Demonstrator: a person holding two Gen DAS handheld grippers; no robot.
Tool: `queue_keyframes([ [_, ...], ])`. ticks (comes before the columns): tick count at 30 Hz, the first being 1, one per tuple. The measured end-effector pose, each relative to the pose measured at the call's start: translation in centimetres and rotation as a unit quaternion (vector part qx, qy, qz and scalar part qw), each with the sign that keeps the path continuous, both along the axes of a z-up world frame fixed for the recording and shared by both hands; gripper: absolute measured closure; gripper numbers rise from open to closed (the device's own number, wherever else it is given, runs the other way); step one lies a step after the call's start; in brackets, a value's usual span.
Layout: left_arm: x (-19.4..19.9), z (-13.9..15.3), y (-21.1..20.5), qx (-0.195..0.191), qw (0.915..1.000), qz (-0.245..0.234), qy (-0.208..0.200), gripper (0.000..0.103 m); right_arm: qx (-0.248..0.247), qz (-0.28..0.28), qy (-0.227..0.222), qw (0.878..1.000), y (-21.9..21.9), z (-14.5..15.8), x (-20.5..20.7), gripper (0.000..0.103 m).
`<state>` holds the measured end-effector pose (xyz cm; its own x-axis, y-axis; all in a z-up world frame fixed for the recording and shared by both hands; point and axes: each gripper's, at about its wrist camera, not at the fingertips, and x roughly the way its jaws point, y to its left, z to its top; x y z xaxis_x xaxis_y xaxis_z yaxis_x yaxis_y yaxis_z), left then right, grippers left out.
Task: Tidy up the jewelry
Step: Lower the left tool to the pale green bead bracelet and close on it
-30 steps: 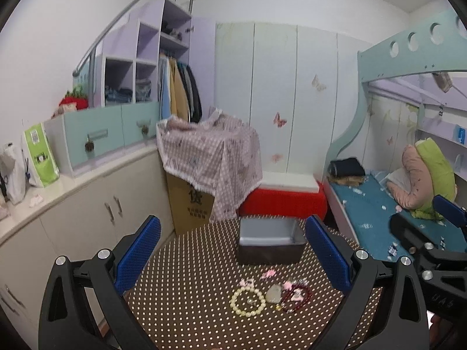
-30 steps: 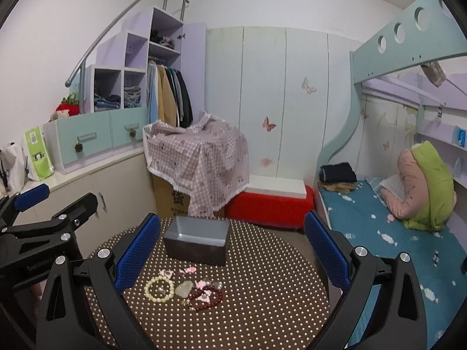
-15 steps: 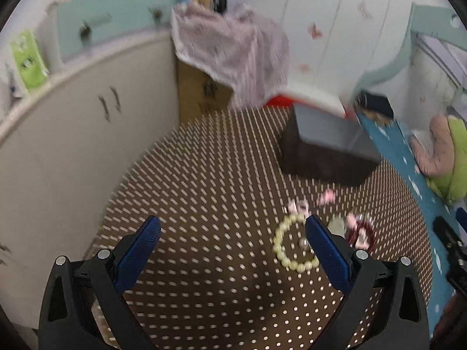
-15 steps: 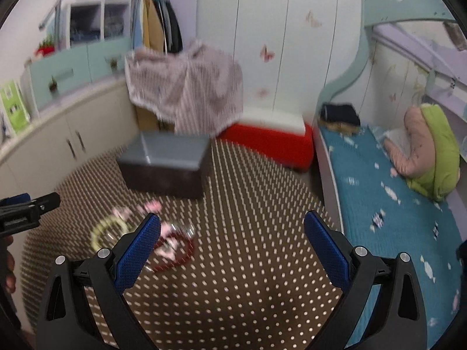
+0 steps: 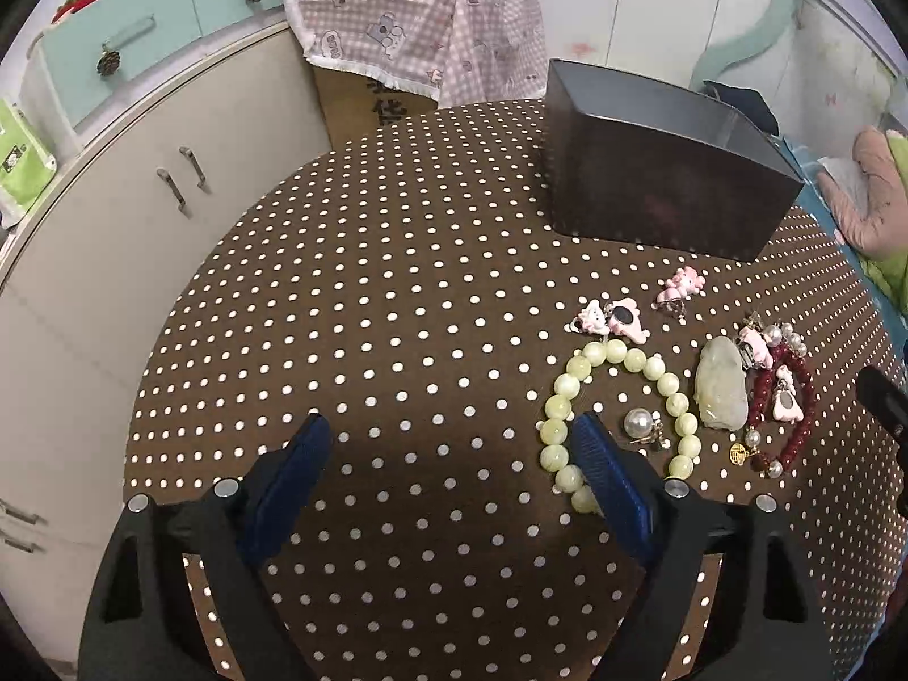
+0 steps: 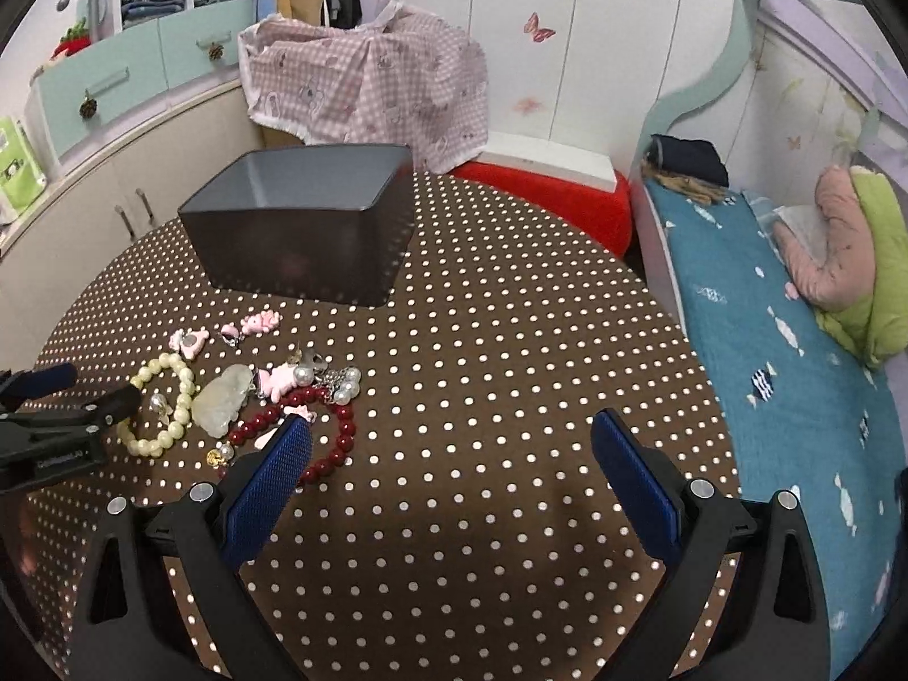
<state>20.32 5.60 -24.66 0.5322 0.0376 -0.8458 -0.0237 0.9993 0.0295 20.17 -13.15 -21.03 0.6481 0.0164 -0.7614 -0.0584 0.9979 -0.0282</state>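
Both claws hung wide and empty over the dotted surface (image 5: 352, 306); the left claw (image 5: 448, 448) had just narrowed slightly, its right finger overlapping the pale bead bracelet (image 5: 618, 414), while the right claw (image 6: 454, 442) had the red bracelet (image 6: 318, 431) by its left finger. Two bracelets (light, slippery; best pinched across the beads), one box (image 6: 301, 227) beyond.

Black printed characters stand on the cardboard box (image 5: 363, 96) under the checked cloth (image 5: 420, 22), cut off and too unclear to read; white lettering on the left gripper (image 6: 51, 442) in the right view is too blurred to read.
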Motion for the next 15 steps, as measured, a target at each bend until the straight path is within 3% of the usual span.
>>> queue_keyframes([
  [2,0.2,0.1,-0.1,-0.001,1.0,-0.004,-0.001,0.02,0.0,0.001,0.007,1.0,0.1,-0.2,0.1,0.007],
  [7,0.9,0.4,0.0,-0.01,0.9998,-0.015,-0.006,0.049,0.002,0.013,0.024,1.0,0.8,-0.9,0.7,0.007],
  [11,0.5,0.5,0.1,0.0,0.9997,-0.02,-0.017,0.094,0.006,0.012,0.035,0.999,1.1,-1.6,1.0,0.008],
  [15,-0.1,0.6,0.7,-0.01,0.9996,-0.02,-0.018,0.095,0.013,0.009,0.039,0.999,1.2,-1.7,1.3,0.008],
])
